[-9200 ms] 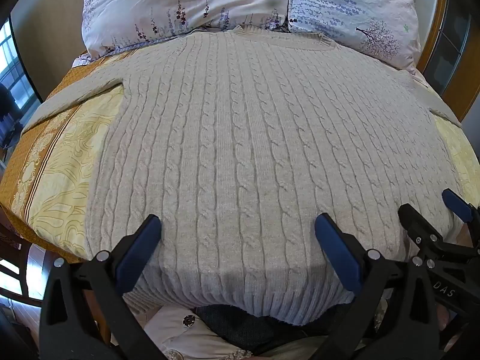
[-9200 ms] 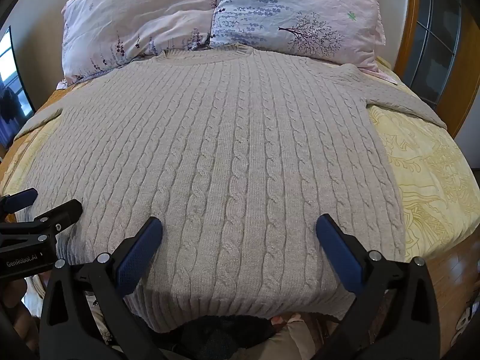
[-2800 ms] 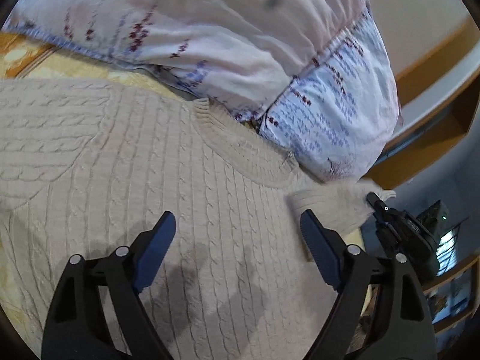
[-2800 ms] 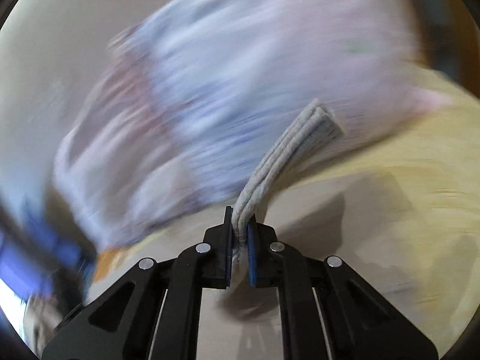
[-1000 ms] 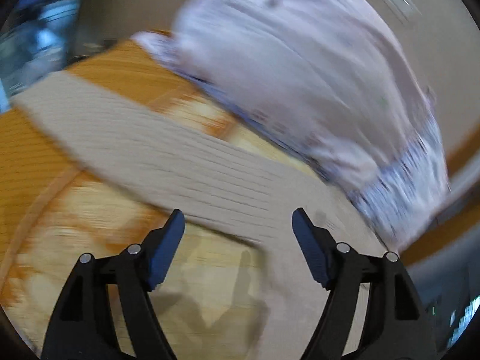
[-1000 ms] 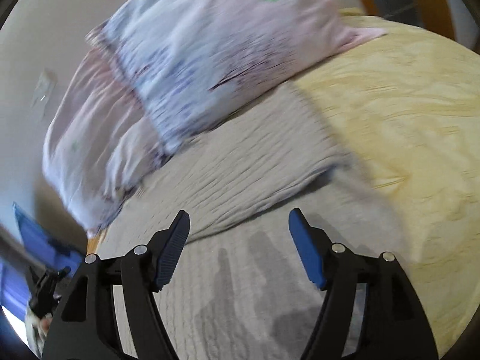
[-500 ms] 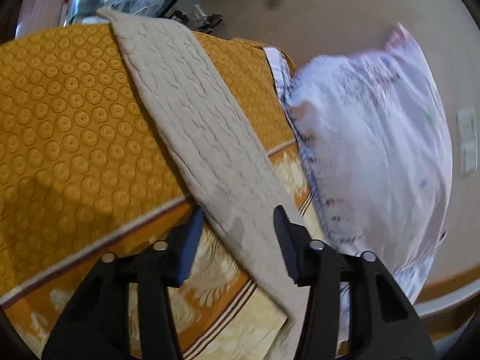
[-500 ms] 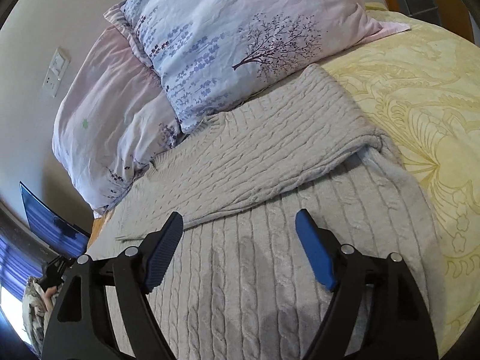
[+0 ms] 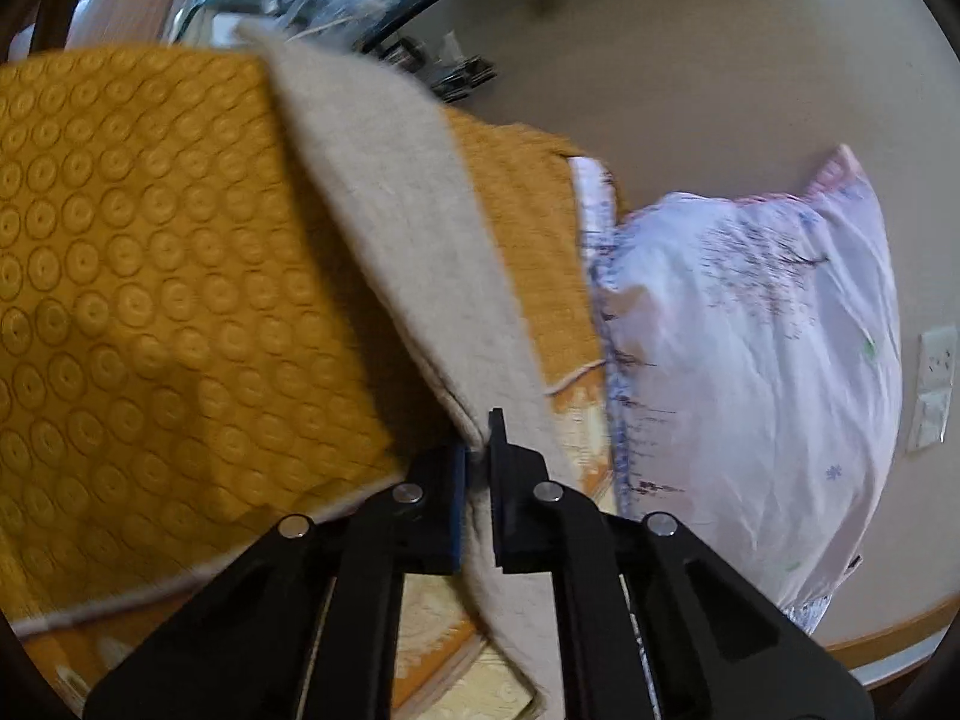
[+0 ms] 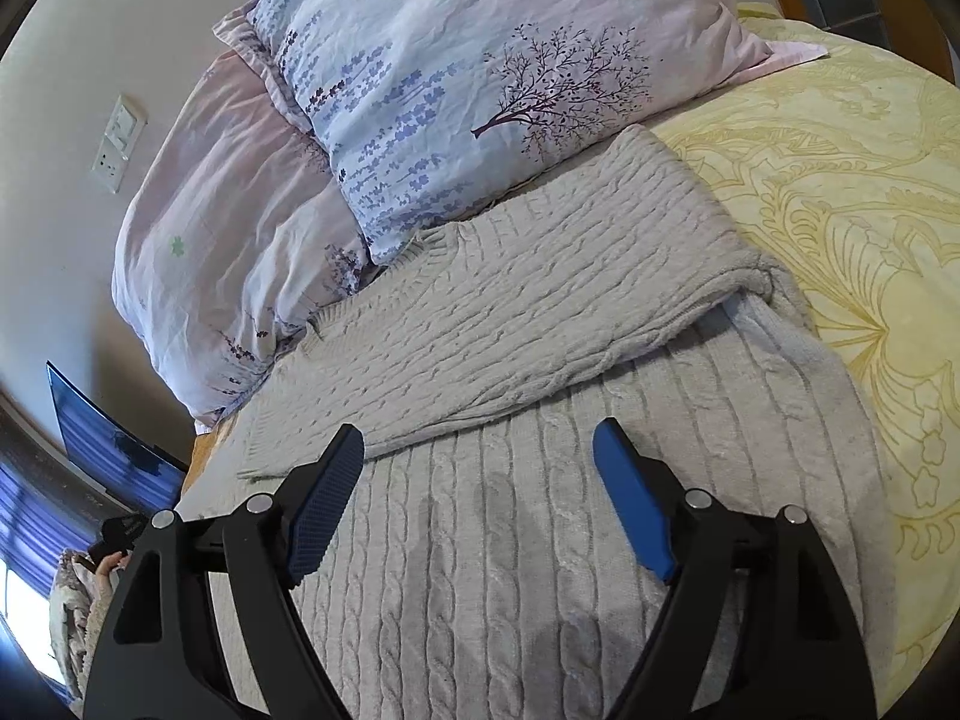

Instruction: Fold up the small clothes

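Note:
A beige cable-knit sweater (image 10: 540, 540) lies flat on the bed. Its right sleeve (image 10: 540, 324) is folded across the chest, cuff toward the left. My right gripper (image 10: 480, 492) is open and empty, hovering just above the sweater body below that folded sleeve. In the left wrist view the left sleeve (image 9: 396, 240) stretches over the orange bedspread (image 9: 138, 300) toward the bed's edge. My left gripper (image 9: 477, 468) is shut on this sleeve, pinching its edge between the jaws.
Two floral pillows (image 10: 480, 78) lie at the head of the bed, against the sweater's collar; one also shows in the left wrist view (image 9: 750, 372). Yellow patterned bedspread (image 10: 852, 192) lies right of the sweater. A wall with sockets (image 9: 933, 390) is behind.
My left gripper has closed on the left sleeve, which it straddled open half a second ago. My right gripper stays open over the sweater, barely moved.

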`<state>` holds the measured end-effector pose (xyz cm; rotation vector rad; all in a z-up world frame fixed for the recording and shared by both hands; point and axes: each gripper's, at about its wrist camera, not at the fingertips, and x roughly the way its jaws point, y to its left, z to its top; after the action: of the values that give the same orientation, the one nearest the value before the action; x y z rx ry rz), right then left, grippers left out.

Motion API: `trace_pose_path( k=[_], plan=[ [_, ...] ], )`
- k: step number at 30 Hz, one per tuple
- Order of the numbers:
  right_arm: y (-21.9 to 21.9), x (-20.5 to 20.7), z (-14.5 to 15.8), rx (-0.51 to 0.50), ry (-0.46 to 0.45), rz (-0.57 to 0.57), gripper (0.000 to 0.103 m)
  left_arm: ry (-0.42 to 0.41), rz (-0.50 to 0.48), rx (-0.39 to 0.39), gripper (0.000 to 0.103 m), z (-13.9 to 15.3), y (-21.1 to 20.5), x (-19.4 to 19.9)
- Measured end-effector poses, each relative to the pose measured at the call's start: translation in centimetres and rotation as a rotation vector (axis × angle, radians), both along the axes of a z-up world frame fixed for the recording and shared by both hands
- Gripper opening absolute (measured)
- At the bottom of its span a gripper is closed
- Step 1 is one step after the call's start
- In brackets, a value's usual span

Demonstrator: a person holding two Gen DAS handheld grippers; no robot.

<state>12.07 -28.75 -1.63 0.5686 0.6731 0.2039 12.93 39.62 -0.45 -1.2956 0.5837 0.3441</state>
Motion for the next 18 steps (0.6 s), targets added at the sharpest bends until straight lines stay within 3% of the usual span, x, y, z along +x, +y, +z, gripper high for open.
trace_pose_path(
  k=[5,10,13,15,18],
  plan=[
    [0.1,0.0,0.0,-0.001,-0.002,0.008,0.081,-0.142,-0.11,0.019,0.005,3.8,-4.1,1.3],
    [0.1,0.1,0.0,0.002,-0.004,0.008,0.081,-0.266,-0.32,0.036,0.005,7.1,-11.4,3.8],
    [0.1,0.1,0.0,0.006,-0.006,0.008,0.081,-0.325,-0.504,0.016,0.005,7.8,-18.0,5.8],
    [0.2,0.1,0.0,-0.002,0.002,0.005,0.081,-0.33,-0.61,-0.003,0.005,7.3,-22.1,6.9],
    [1.0,0.2,0.6,-0.05,0.033,0.013,0.081,-0.272,-0.776,-0.023,0.006,5.3,-28.3,8.3]
  ],
)
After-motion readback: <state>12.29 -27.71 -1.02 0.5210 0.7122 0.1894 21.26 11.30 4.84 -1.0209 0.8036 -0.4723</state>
